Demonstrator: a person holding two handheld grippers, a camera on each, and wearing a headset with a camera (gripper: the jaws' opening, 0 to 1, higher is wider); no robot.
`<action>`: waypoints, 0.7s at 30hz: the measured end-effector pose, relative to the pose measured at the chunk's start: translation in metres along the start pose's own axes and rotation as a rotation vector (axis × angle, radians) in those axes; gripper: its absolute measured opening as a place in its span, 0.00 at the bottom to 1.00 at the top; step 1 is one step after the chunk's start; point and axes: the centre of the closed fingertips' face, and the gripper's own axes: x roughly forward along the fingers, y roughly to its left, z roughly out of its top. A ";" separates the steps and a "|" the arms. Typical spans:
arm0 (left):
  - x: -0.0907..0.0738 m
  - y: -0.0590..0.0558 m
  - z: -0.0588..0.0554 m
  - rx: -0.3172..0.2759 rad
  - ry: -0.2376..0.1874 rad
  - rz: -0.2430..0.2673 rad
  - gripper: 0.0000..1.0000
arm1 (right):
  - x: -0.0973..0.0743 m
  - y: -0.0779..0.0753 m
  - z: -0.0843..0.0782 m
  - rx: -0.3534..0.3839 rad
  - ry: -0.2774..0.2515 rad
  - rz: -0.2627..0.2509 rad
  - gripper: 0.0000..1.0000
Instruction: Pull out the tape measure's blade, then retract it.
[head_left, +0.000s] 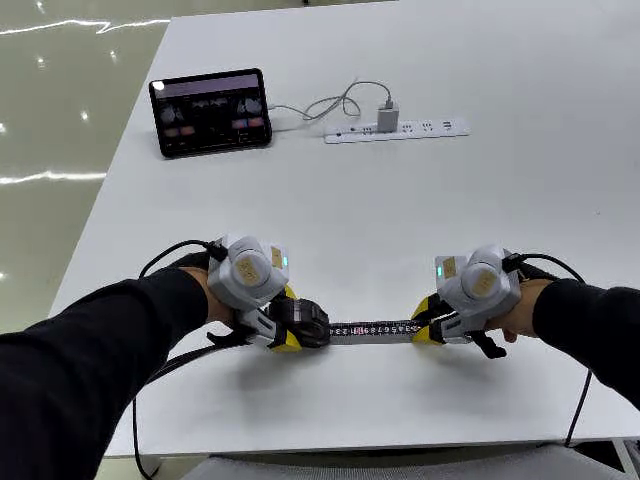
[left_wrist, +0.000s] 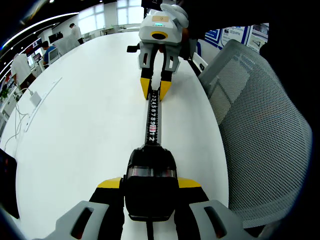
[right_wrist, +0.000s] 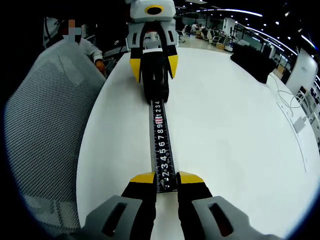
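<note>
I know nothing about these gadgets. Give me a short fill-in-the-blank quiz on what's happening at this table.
1. The left gripper is shut on the tape measure's case, which is coloured ____.
2. The right gripper pinches the tip of the blade, which lies on a ____ table.
3. A charger sits in the power strip, and its cable runs to the ____.
Missing words: black; white; tablet.
</note>
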 end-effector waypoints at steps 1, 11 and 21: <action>0.000 0.000 0.000 0.000 0.000 0.000 0.35 | -0.001 0.000 -0.001 0.000 0.001 -0.001 0.11; 0.000 0.000 0.000 -0.002 -0.001 -0.002 0.35 | -0.005 0.000 -0.006 0.006 0.004 -0.005 0.11; 0.000 0.000 0.000 -0.001 0.001 -0.001 0.35 | -0.009 0.000 -0.011 0.009 0.013 -0.005 0.11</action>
